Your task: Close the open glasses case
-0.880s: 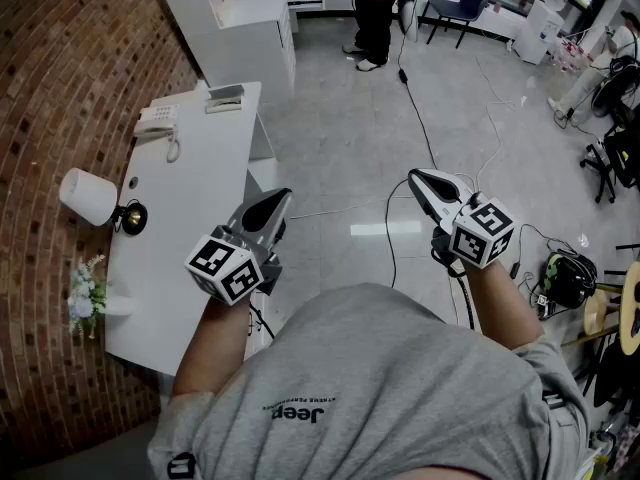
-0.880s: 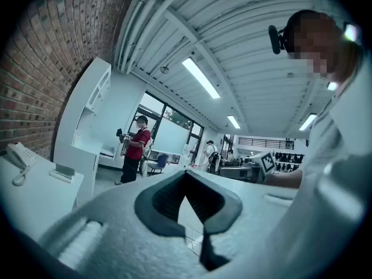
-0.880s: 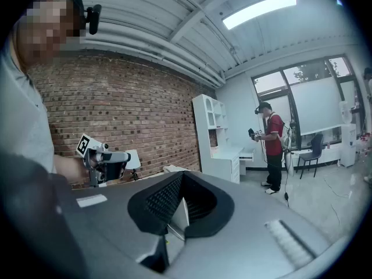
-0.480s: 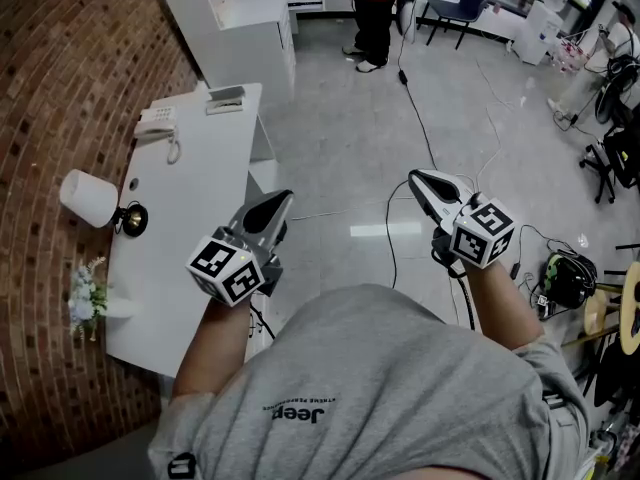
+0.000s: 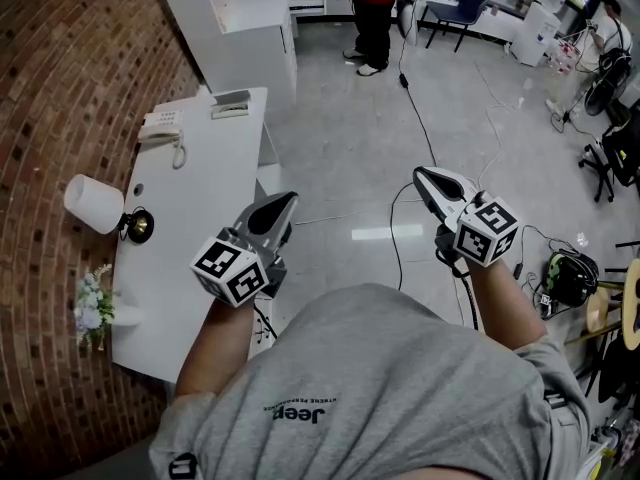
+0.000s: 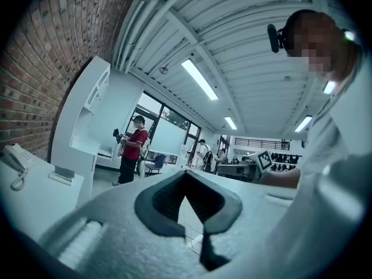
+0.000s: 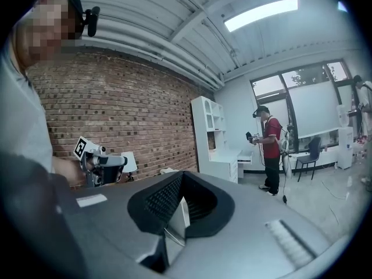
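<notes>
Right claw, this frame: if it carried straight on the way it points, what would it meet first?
Nothing near: the way ahead of the right claw looks free. Farther off it lines up with the white shelf unit by the brick wall, probably the first thing met; depth is unclear.

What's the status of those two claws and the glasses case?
Left gripper shut, empty. Right gripper shut, empty. Both in the air near the desk. No glasses case in view.
</notes>
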